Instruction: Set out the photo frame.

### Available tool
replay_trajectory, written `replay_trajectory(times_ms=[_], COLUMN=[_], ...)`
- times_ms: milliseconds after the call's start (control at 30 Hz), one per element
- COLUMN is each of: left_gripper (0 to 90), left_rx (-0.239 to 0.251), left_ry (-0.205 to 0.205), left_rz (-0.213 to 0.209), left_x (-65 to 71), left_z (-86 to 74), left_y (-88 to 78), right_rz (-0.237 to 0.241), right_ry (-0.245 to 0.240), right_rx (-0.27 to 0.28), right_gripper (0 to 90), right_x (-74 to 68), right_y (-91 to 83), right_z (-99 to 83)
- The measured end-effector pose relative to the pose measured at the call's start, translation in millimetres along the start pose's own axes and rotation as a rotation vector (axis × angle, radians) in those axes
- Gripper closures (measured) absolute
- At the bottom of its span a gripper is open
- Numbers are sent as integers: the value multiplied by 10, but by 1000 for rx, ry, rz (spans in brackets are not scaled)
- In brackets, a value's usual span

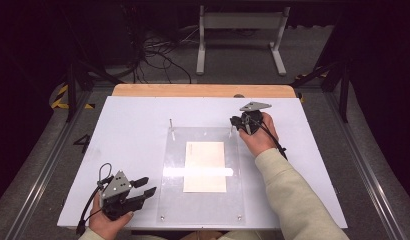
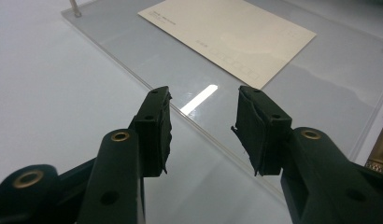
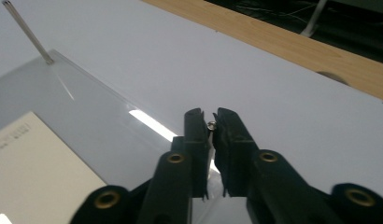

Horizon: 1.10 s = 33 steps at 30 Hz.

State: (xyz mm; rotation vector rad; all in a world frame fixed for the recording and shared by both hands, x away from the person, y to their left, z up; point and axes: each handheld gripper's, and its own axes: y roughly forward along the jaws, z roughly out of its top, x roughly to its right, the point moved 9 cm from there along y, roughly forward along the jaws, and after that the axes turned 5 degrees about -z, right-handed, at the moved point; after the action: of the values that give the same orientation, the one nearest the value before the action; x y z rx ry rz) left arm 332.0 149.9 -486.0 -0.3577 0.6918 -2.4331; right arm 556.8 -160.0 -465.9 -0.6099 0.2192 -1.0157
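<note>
Cream postcard [image 1: 205, 166], plain rectangle with small print along one short edge and a row of little boxes near a corner, lies flat at the middle of the clear acrylic sheet [image 1: 173, 200] on my white table [image 1: 128, 130]; a glare stripe crosses its lower half. At the sheet's far right corner my right gripper [image 3: 211, 124] is clenched on the top of a thin upright metal pin [image 3: 211, 125], with a matching pin [image 1: 171, 123] standing free at the far left corner. My left gripper [image 1: 145, 185] hovers released, jaws spread, just beside the sheet's near left edge.
</note>
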Motion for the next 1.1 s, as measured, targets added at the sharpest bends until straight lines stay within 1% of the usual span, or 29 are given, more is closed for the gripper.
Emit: replay_trajectory(times_ms=[33,67,100,133,167,233,267,300,333,400,500,533,567,633,667,700,733,767,800,867,900,933,1000,1033,1067,1100], left_gripper=[561,561,568,573,575,578,579,579,579,579,579,579,579,576,575,572,570,566,566,549,539,526,510,503,492,483], left_rx=[0,5,5,6,5,4,1,2,-3,-4,-3,-1,3,11,10,9,13,13,14,22,29,28,33,39,40,42], left_ry=[0,0,-11,-12,-4,-17,-2,-7,4,0,-15,-3,-11,-24,-33,-23,-38,-38,-27,-24,-35,-27,-33,-44,-29,-33], left_rz=[0,-4,-11,-13,-14,-20,-21,-22,-23,-28,-33,-28,-30,-37,-29,-22,-20,-20,-15,-1,-4,3,11,11,17,20], left_x=[0,-1,6,7,0,14,6,13,10,19,27,14,15,3,-7,-25,-21,-21,-34,-52,-52,-74,-101,-105,-124,-125], left_z=[0,2,1,4,7,6,8,11,12,14,14,17,17,15,10,8,5,5,8,14,14,11,1,-3,-6,-11], left_y=[0,-12,-22,-22,-19,-6,-4,3,6,13,11,4,1,-7,-13,-20,-23,-23,-35,-47,-47,-55,-68,-70,-80,-85], right_rz=[0,-7,0,7,12,26,31,38,43,48,46,52,54,59,62,68,76,76,81,89,94,97,105,111,115,118], right_ry=[0,-16,-18,-9,-10,-10,-4,10,24,43,56,68,83,92,98,106,115,115,124,154,165,172,179,189,194,198], right_rx=[0,0,-1,-8,-8,4,9,11,15,27,26,28,31,35,38,40,40,40,41,46,48,51,57,56,57,57], right_gripper=[845,848,849,850,851,851,851,851,851,852,853,853,853,853,853,853,853,853,853,853,853,853,853,853,853,853], right_x=[0,2,-4,-1,3,12,18,23,31,39,45,48,53,60,66,74,77,77,81,89,95,102,117,120,125,129], right_y=[0,6,17,20,24,31,34,37,45,57,75,80,89,104,114,122,130,130,137,156,163,170,187,192,198,203], right_z=[0,3,8,10,9,0,-6,-14,-27,-41,-45,-49,-55,-55,-56,-57,-59,-59,-60,-62,-63,-62,-59,-60,-60,-60])
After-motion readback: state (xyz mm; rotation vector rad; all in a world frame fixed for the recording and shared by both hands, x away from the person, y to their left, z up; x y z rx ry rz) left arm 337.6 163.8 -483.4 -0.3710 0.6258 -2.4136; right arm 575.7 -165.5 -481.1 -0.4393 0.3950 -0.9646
